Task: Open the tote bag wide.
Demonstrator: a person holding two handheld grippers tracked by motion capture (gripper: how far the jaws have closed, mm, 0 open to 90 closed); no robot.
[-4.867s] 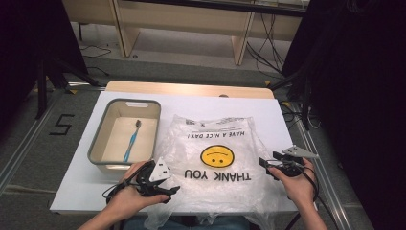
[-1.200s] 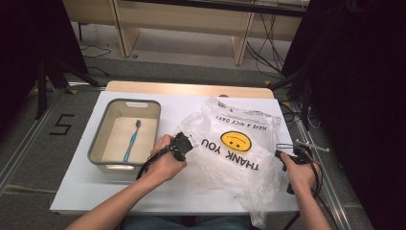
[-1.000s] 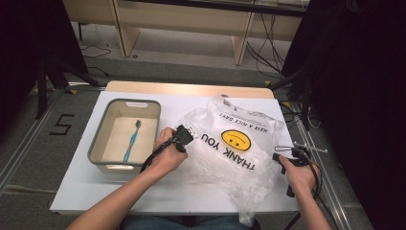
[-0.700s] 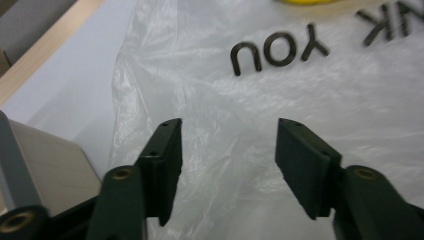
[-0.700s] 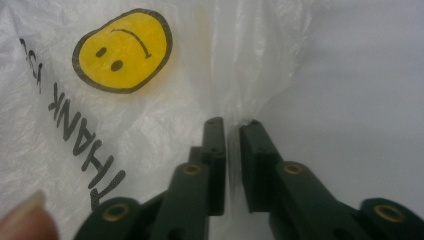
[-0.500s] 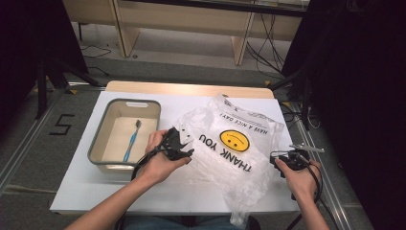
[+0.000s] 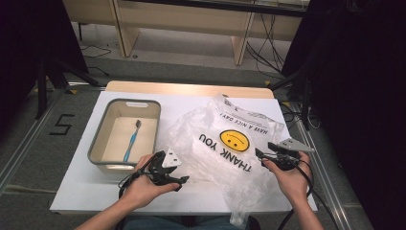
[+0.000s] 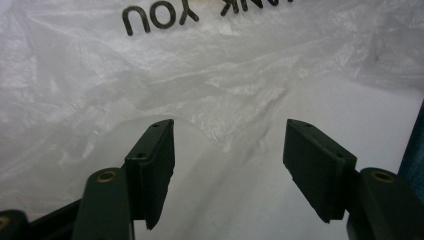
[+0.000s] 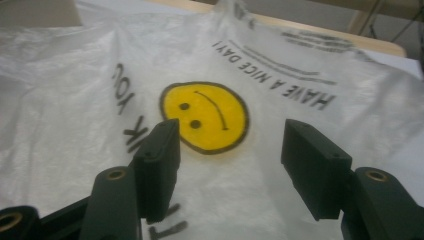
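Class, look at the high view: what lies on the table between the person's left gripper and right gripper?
The plastic bag with its smiley face lies spread between the left gripper and the right gripper; both have just opened, nothing between their jaws.

A thin, see-through white plastic bag (image 7: 225,153) is lying crumpled and spread out flat on the table, stretching from the middle toward three o'clock, one end trailing over the six o'clock edge. It is showing a yellow smiley face and black "THANK YOU" and "HAVE A NICE DAY!" print, reading upside down.
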